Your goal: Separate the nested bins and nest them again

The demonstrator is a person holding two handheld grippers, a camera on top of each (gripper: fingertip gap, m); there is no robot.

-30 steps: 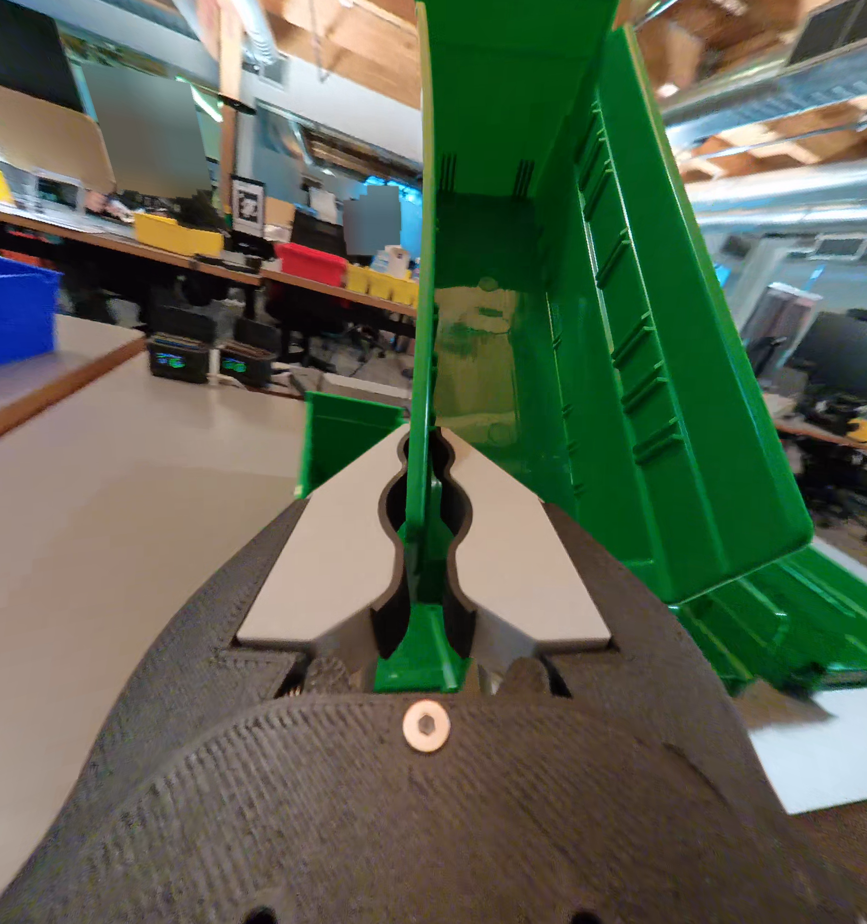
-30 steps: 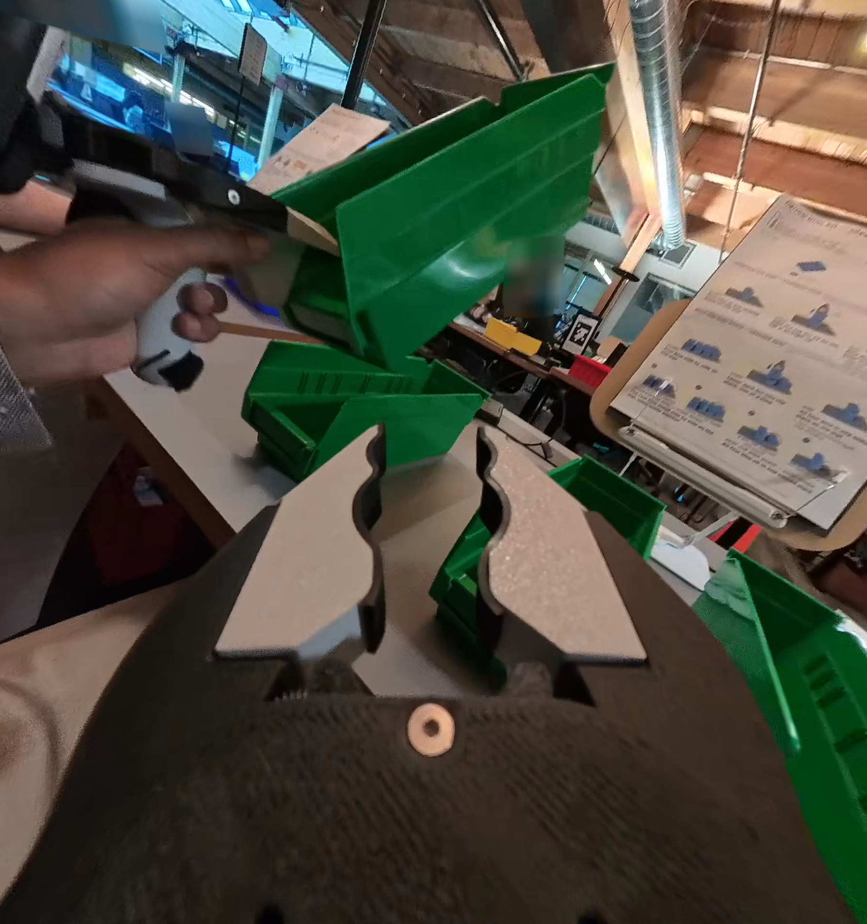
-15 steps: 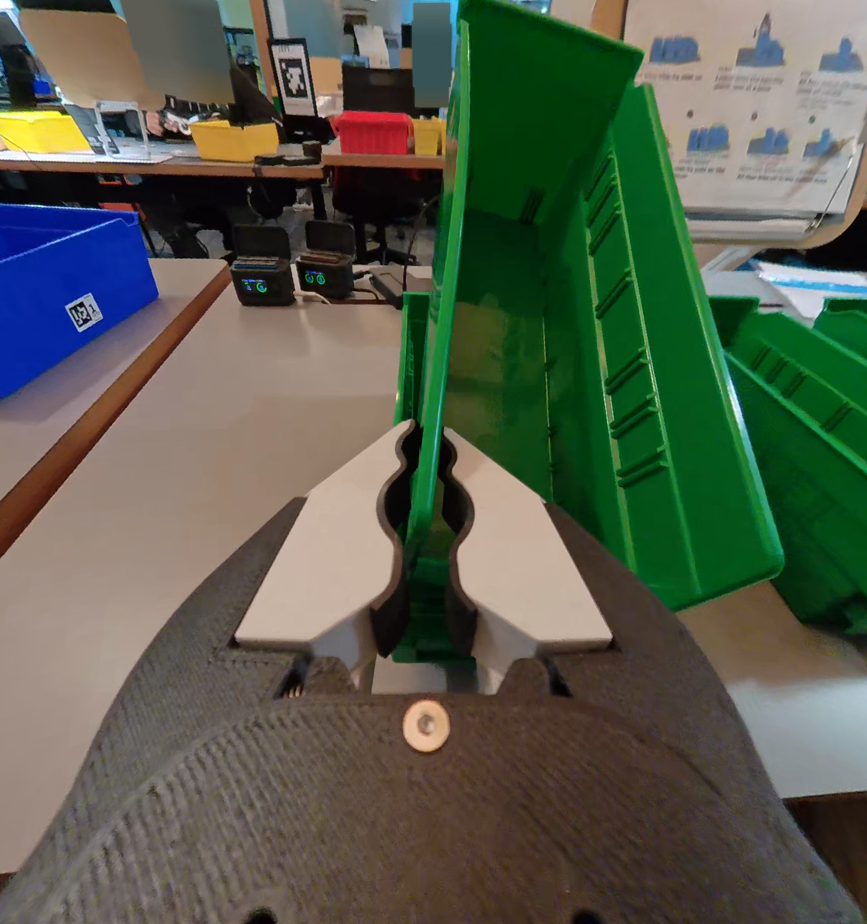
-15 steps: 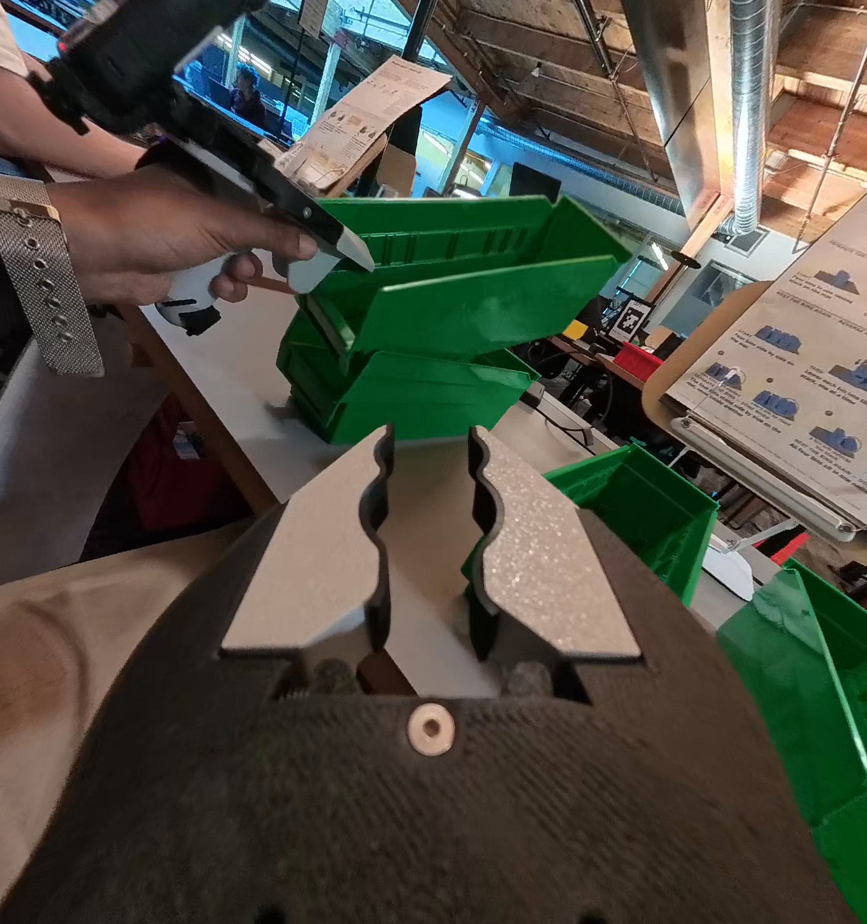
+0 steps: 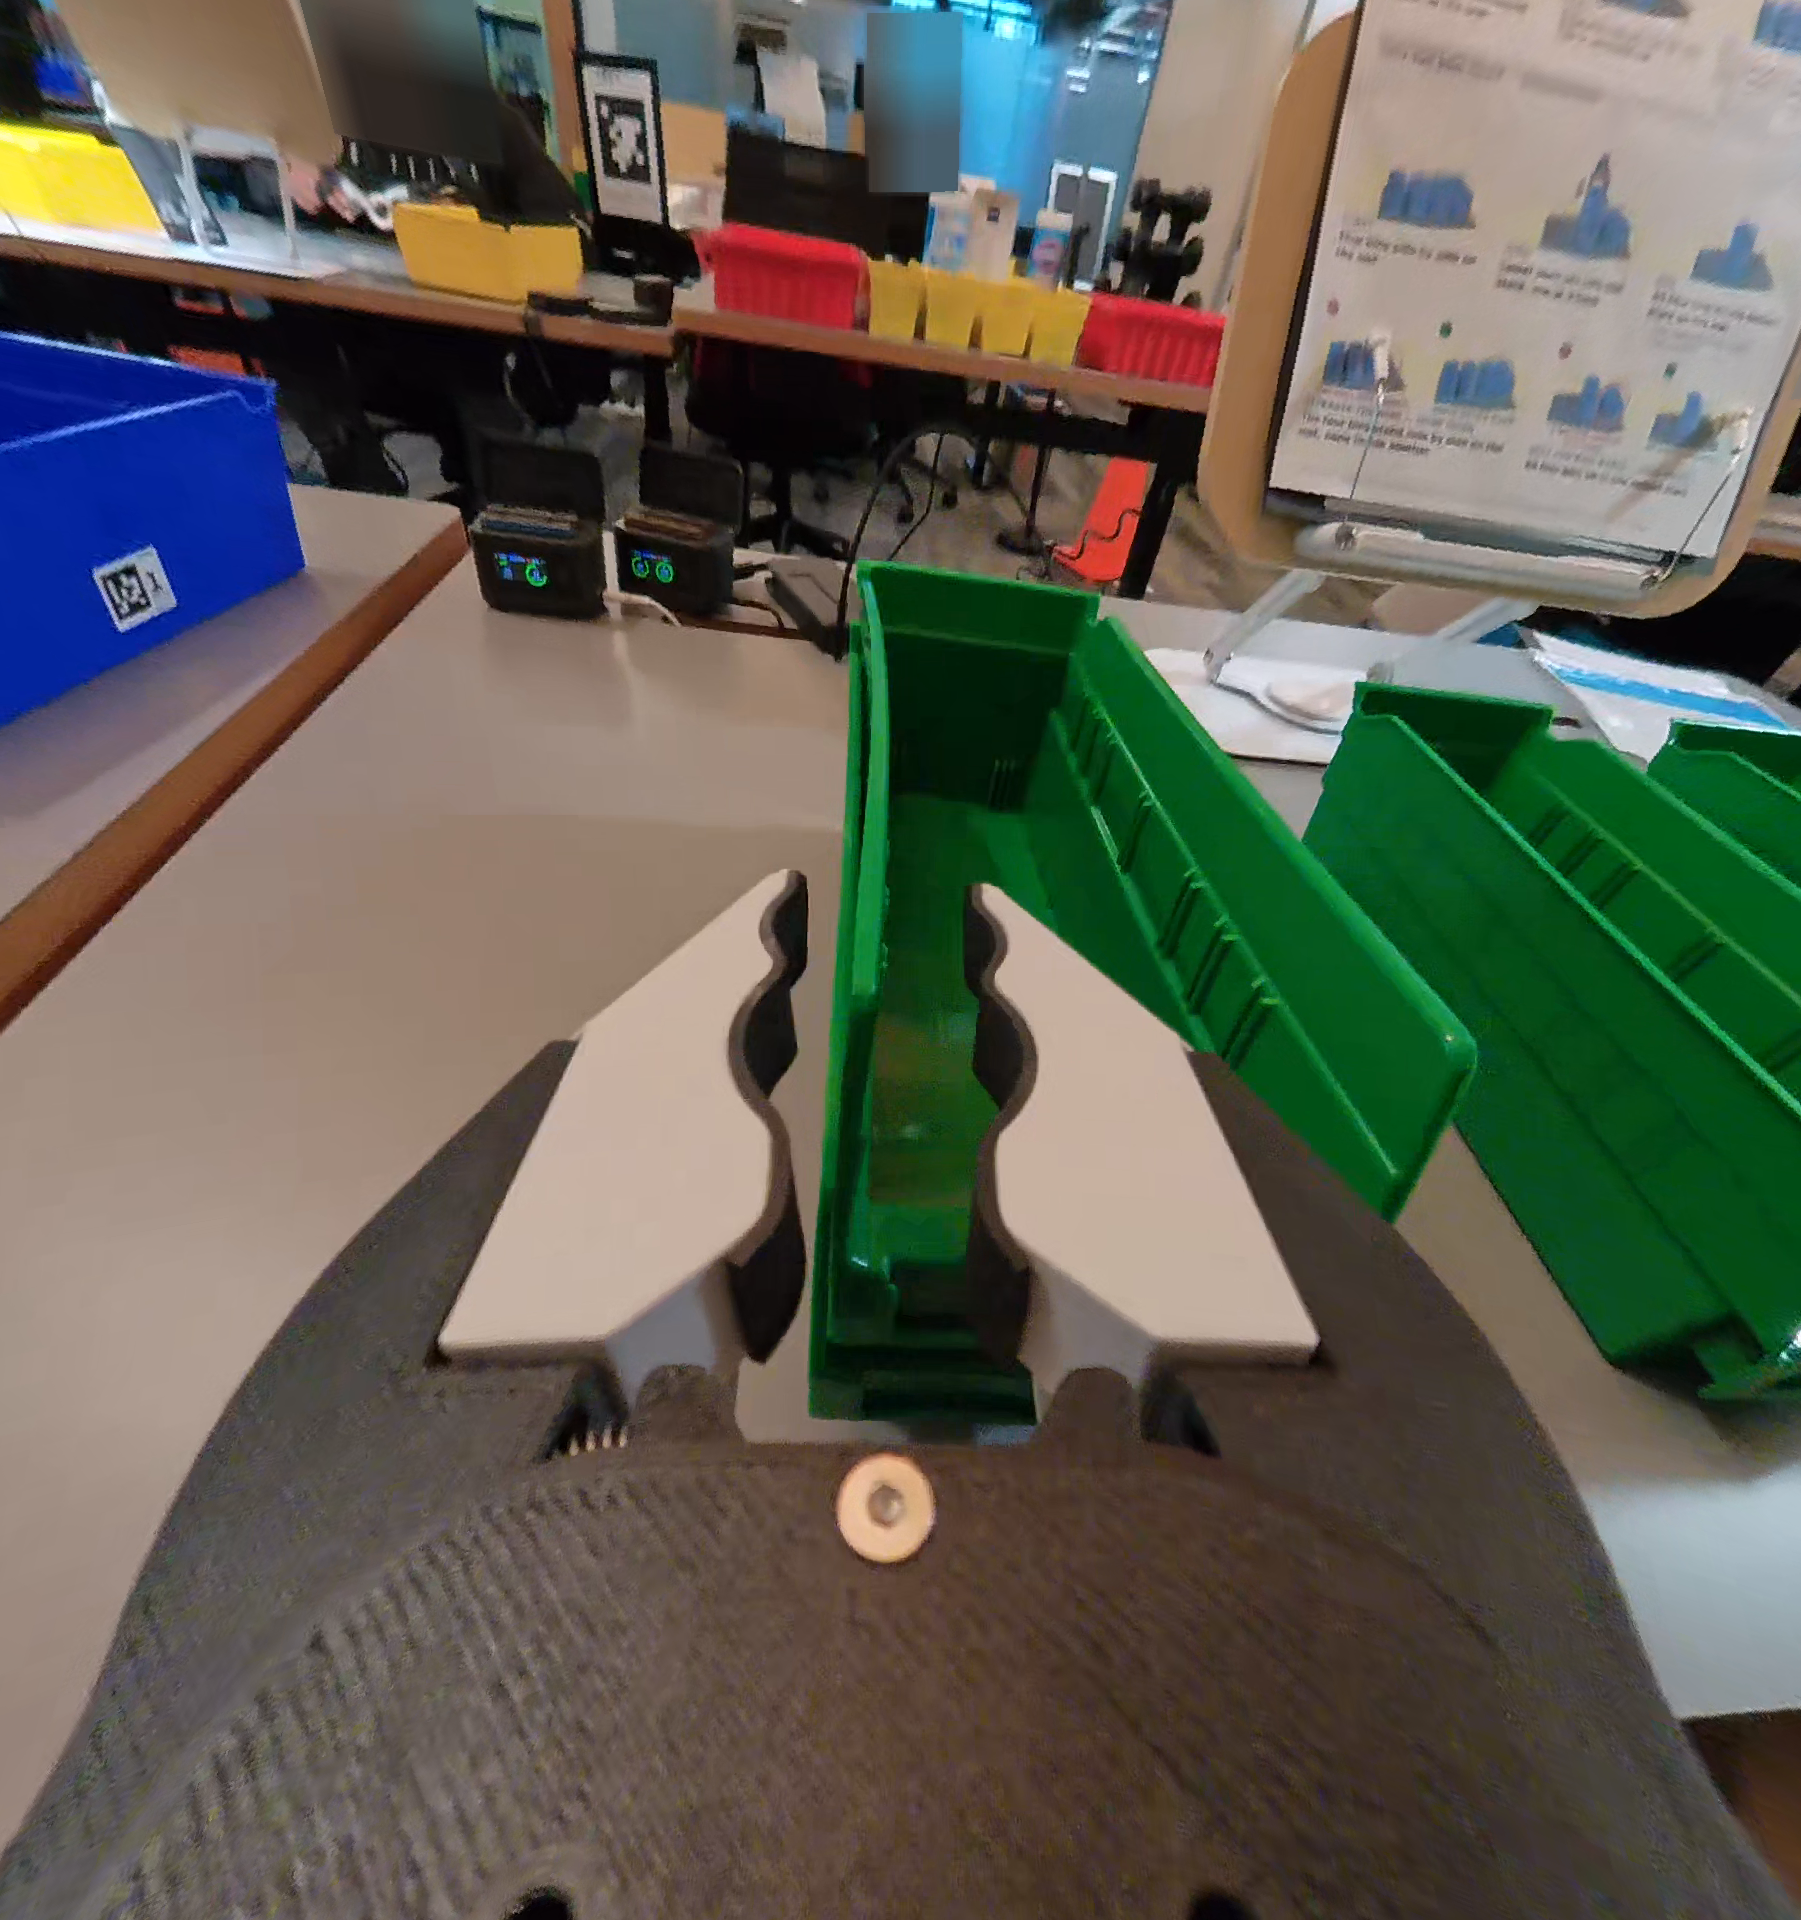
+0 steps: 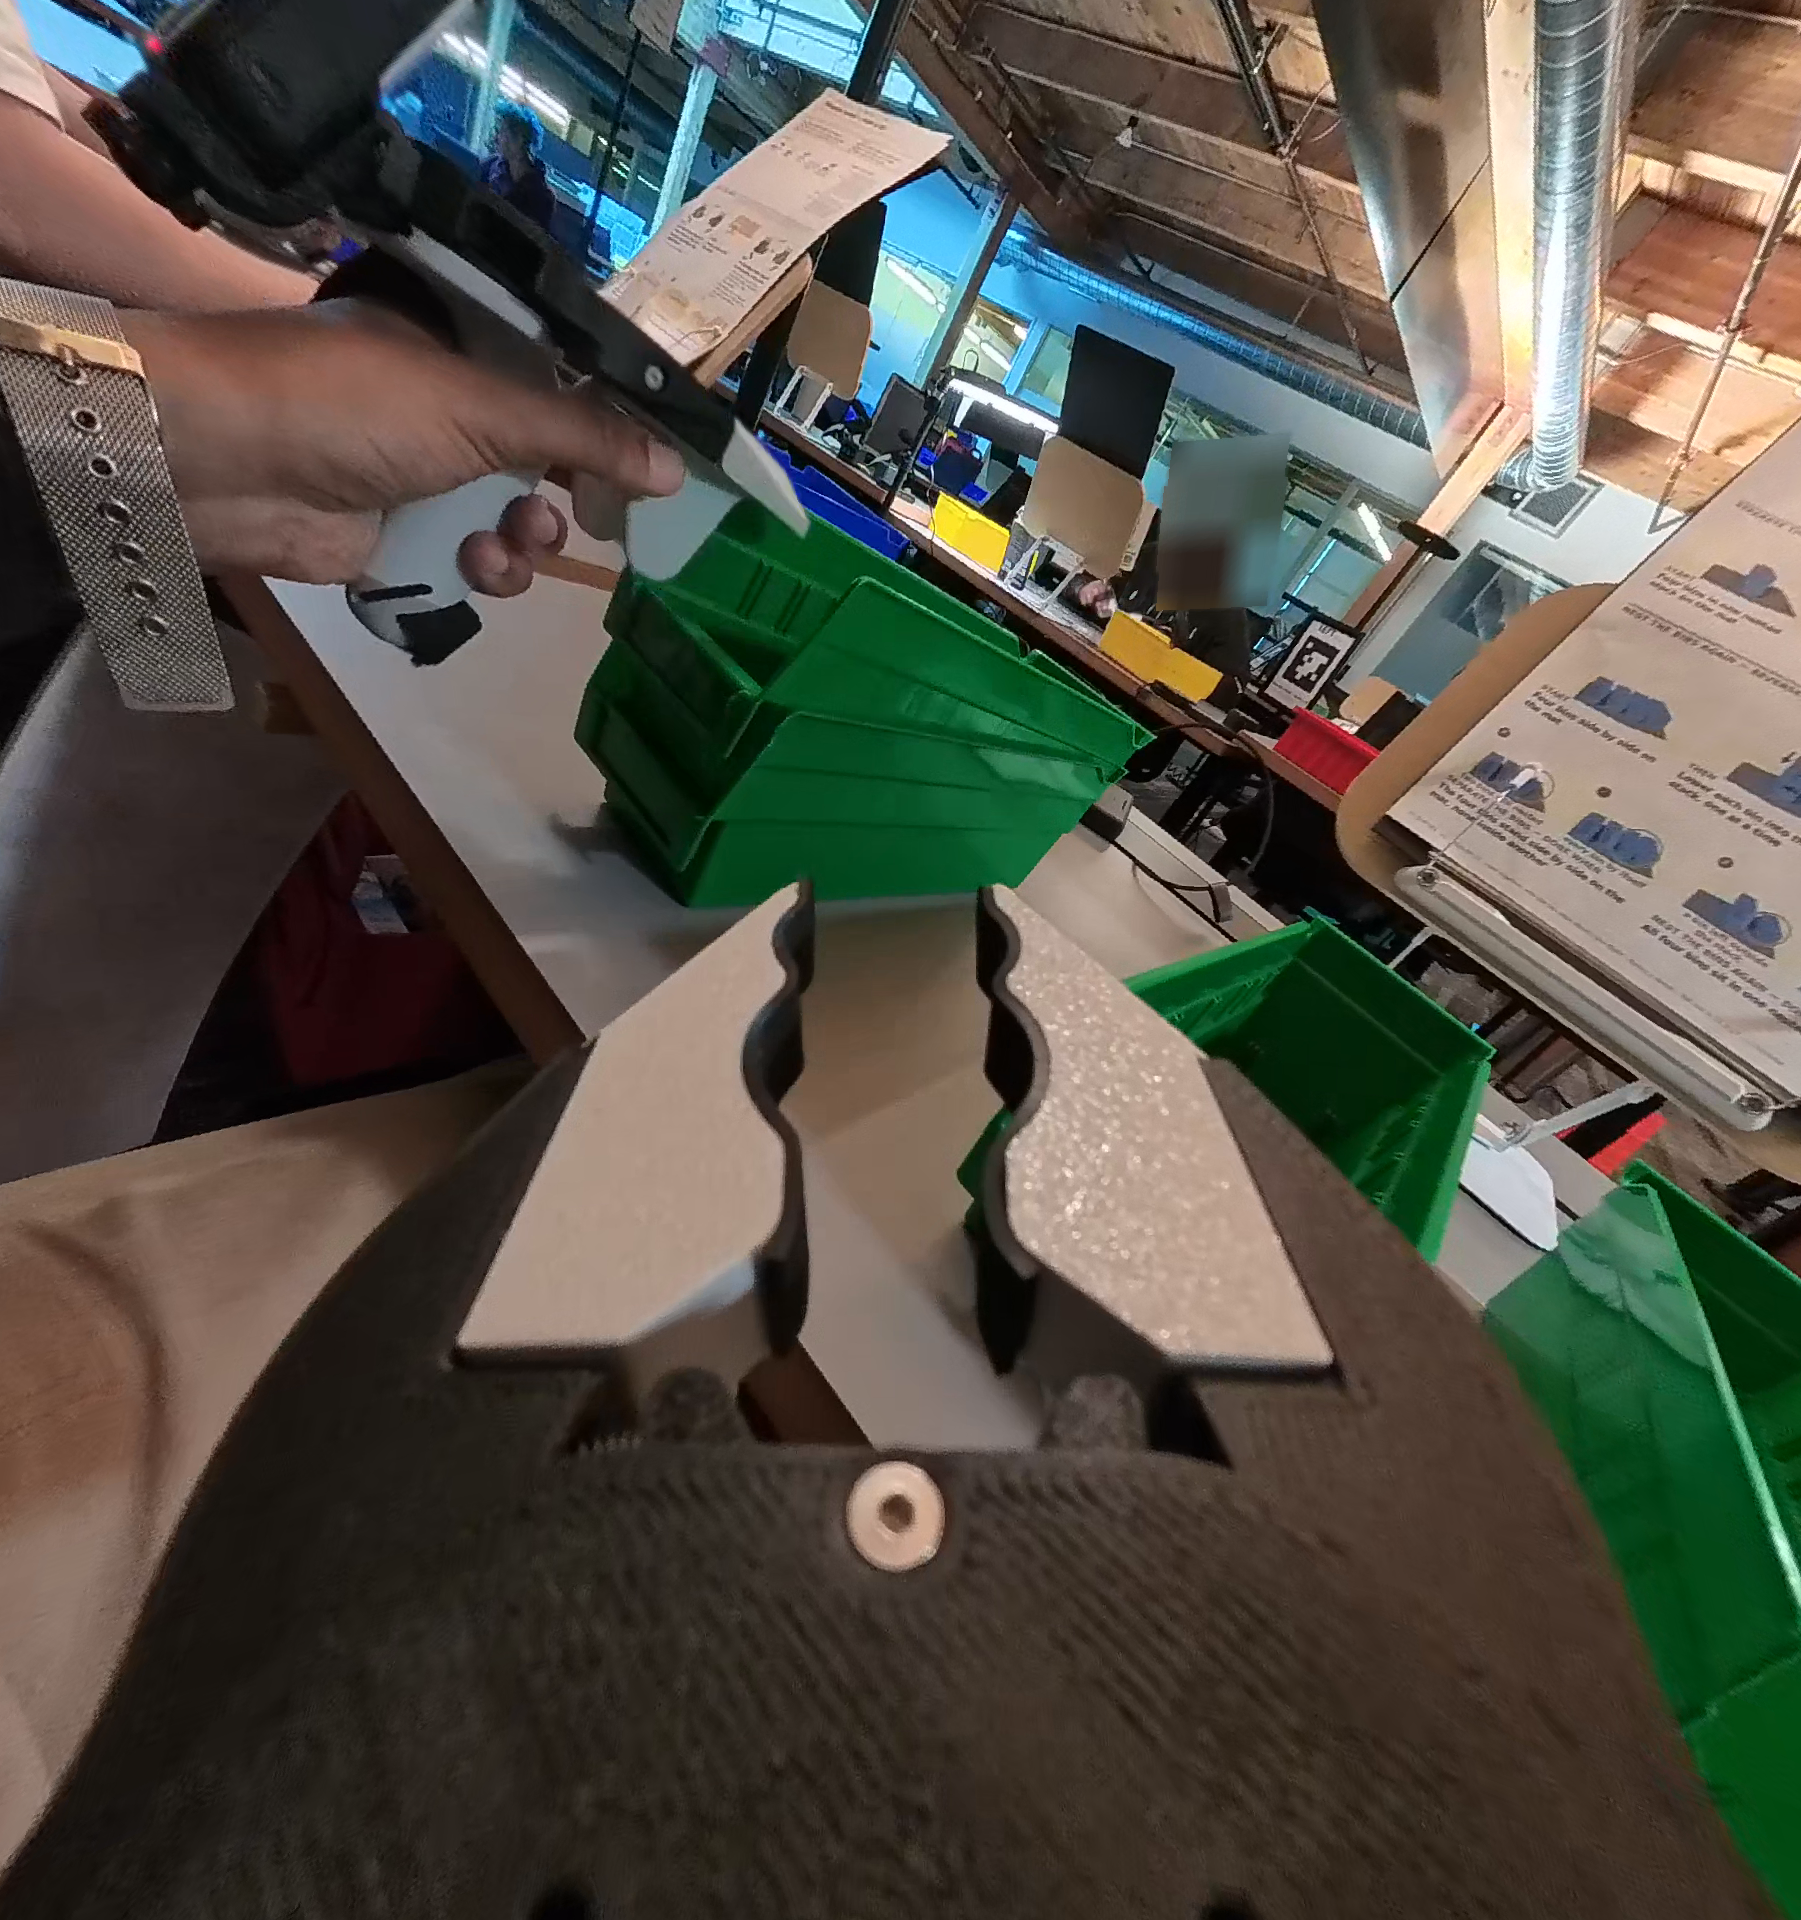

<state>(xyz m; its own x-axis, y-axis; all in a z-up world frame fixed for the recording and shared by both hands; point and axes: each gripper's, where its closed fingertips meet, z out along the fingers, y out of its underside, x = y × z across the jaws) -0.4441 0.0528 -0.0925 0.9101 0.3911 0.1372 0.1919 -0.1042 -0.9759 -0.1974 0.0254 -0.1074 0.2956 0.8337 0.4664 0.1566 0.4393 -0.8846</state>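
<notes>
A green bin (image 5: 1166, 935) lies nested in another green bin on the grey table (image 5: 460, 935). My left gripper (image 5: 885, 894) is open, with one finger on each side of that bin's left wall, not clamping it. The right wrist view shows the same stack (image 6: 875, 769) with the left gripper (image 6: 730, 509) above its near end. A second green bin (image 5: 1602, 1039) and a third (image 5: 1769, 790) lie to the right. My right gripper (image 6: 891, 899) is open and empty, above the table beside a green bin (image 6: 1322, 1039). Another green bin (image 6: 1706, 1455) is at its right.
A blue bin (image 5: 96, 499) stands on the neighbouring table at left. Two small black devices (image 5: 605, 551) sit at the table's far edge. An instruction board (image 5: 1530, 260) on a stand is at the back right. A person's hand (image 6: 356, 436) holds the left gripper.
The left gripper brought the tilted green bin down into the bin on the table, then opened and let go of its wall. The right gripper stayed open and barely moved.
</notes>
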